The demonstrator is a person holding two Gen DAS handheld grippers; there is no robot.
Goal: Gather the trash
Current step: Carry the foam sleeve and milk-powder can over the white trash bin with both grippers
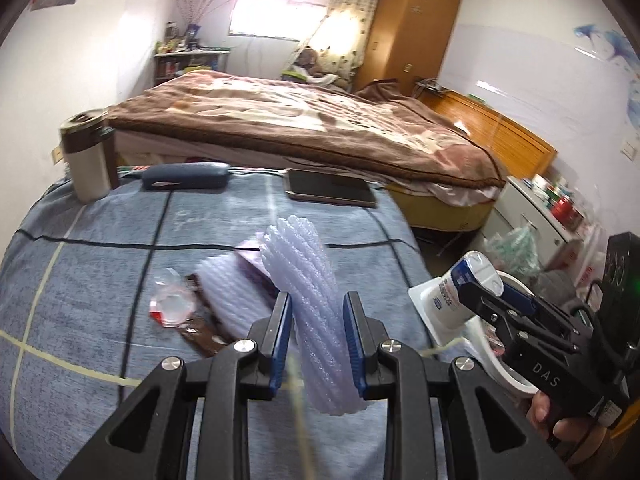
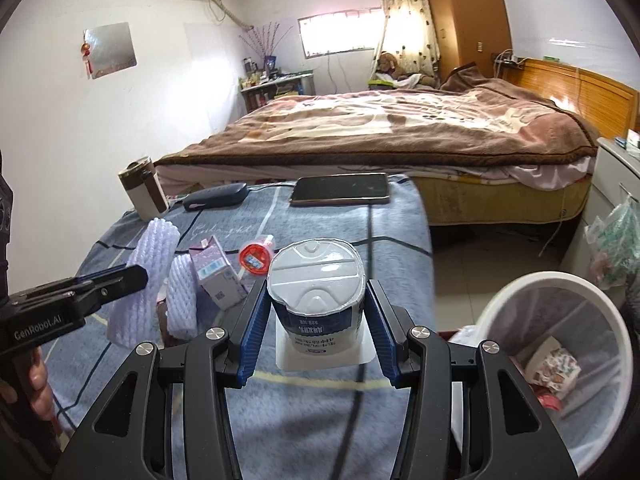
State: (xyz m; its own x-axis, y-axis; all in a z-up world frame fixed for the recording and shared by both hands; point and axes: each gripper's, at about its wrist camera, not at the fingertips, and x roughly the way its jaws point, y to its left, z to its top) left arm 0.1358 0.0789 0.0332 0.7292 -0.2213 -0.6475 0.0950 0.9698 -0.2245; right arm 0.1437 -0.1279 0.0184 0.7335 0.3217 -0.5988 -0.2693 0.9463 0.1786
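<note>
My left gripper point(image 1: 317, 300) is shut on a pale purple foam net sleeve point(image 1: 298, 256), held above the blue-grey cloth-covered table point(image 1: 80, 300). My right gripper point(image 2: 317, 288) is shut on a white yogurt cup point(image 2: 316, 280) with a blue label, lifted near the table's right edge. On the cloth lie a second foam net point(image 2: 182, 296), a small purple carton point(image 2: 218, 276), a red-topped clear lid point(image 2: 256, 258) and a brown wrapper point(image 1: 200, 328). A white trash bin point(image 2: 552, 276) with a liner and some trash inside stands on the floor at the right.
At the table's far edge stand a brown-and-white mug point(image 2: 146, 192), a dark glasses case point(image 2: 216, 196) and a tablet point(image 2: 340, 188). Beyond is a bed point(image 2: 400, 128) with a brown blanket. A white cabinet point(image 2: 612, 184) and a hanging plastic bag point(image 2: 616, 248) are behind the bin.
</note>
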